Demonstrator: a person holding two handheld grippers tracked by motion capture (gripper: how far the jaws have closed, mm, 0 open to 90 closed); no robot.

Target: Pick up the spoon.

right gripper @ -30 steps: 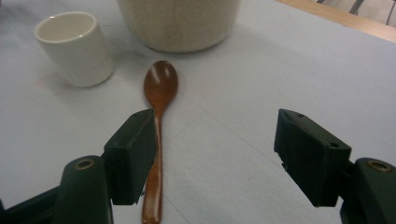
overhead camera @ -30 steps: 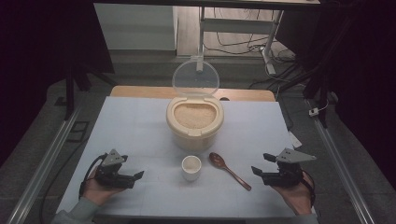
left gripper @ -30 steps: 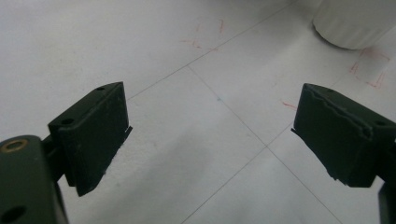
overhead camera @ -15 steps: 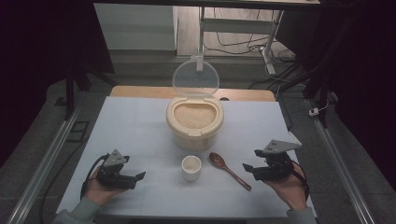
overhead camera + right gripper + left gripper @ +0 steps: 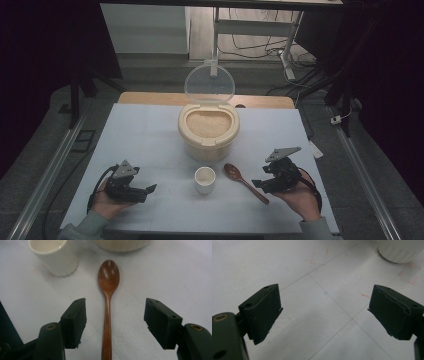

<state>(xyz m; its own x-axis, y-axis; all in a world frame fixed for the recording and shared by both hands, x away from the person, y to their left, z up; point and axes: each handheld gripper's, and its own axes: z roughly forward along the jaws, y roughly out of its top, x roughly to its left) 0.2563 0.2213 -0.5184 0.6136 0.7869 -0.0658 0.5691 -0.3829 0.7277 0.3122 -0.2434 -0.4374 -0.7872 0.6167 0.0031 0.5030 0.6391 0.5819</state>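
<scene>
Two jaws of right claw [image 5: 115,322] wide, just closing slightly, straddling wooden spoon [image 5: 108,302] handle, untouched.

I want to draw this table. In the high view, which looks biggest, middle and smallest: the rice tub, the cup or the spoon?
1. Rice tub, clearly the biggest, even though it stands farthest from the camera.
2. Spoon, long but thin.
3. Cup, the smallest. The spoon and cup lie side by side, so that comparison is fair.
</scene>
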